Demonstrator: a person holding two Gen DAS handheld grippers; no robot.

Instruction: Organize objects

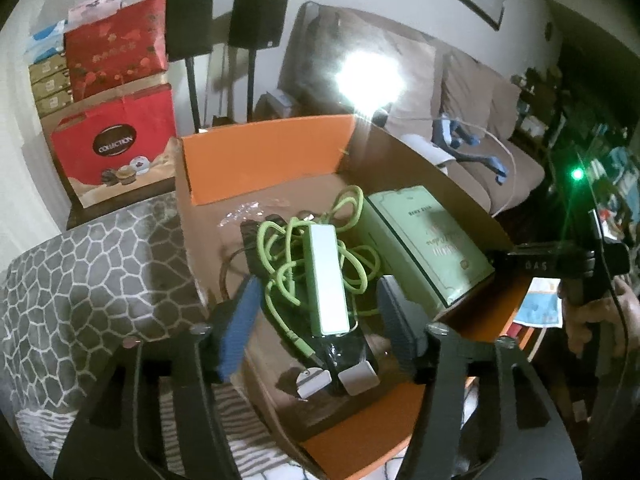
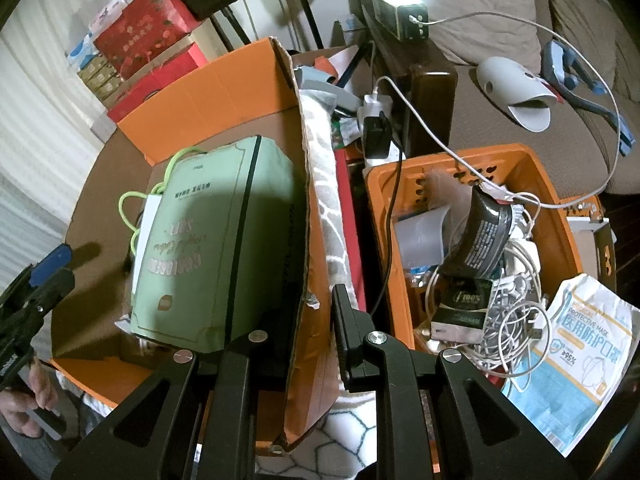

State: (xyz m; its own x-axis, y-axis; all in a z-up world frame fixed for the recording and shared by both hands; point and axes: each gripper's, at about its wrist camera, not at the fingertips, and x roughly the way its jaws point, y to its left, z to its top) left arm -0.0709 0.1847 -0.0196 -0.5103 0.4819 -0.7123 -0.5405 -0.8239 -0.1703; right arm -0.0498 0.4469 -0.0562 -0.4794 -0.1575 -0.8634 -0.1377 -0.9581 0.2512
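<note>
An orange cardboard box (image 1: 260, 152) lies open in front of me. Inside it are a pale green box (image 1: 432, 240), a white bar with a green edge (image 1: 326, 280) and a tangled green cable (image 1: 280, 248). My left gripper (image 1: 318, 284) hovers open over the bar, with its blue pad and dark pad on either side and apart from it. My right gripper (image 2: 304, 308) is shut on the box's right wall (image 2: 304, 208); the left wrist view shows the right gripper (image 1: 520, 262) at that edge. The right wrist view also shows the green box (image 2: 208, 240) and the left gripper (image 2: 52, 276).
An orange plastic basket (image 2: 560, 208) to the right holds tangled white cables, a dark pouch and packets. A mask pack (image 2: 584, 360) leans on it. A patterned blanket (image 1: 92, 272) lies left of the box. Red gift bags (image 1: 116, 148), speaker stands and a sofa (image 1: 472, 92) stand behind.
</note>
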